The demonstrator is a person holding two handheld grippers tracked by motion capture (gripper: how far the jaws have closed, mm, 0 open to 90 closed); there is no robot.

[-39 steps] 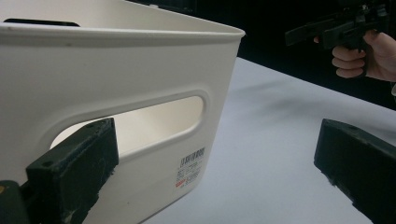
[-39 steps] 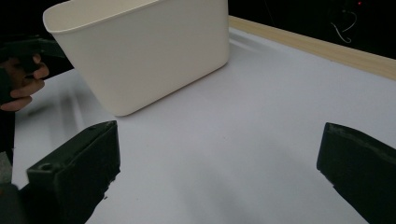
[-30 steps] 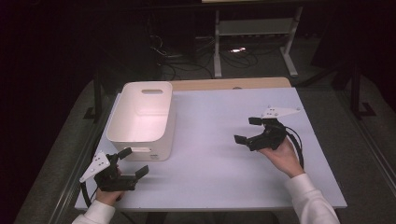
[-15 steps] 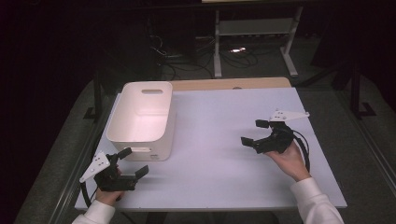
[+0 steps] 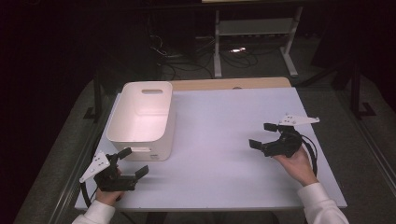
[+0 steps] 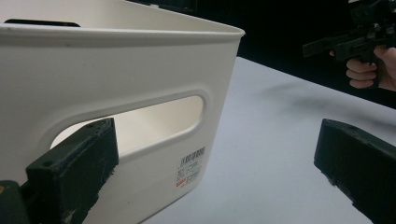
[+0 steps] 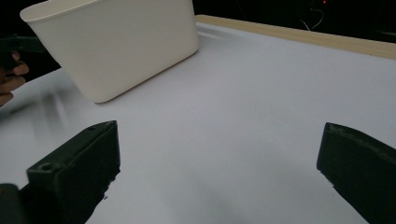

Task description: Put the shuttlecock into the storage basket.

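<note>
I have the left gripper point(image 5: 126, 169) low at the near left corner of the bench point(image 5: 224, 140), jaws spread wide and holding nothing, lined up just short of the white bin point(image 5: 142, 119) so its near wall with the handle slot point(image 6: 135, 121) sits right ahead of one jaw, which I judge is the spot to take hold. The bin stands upright and empty on the left side, close to the bench's left edge. My right gripper point(image 5: 264, 137) hangs well apart on the right, jaws also wide and empty, with bare bench between it and the bin.
</note>
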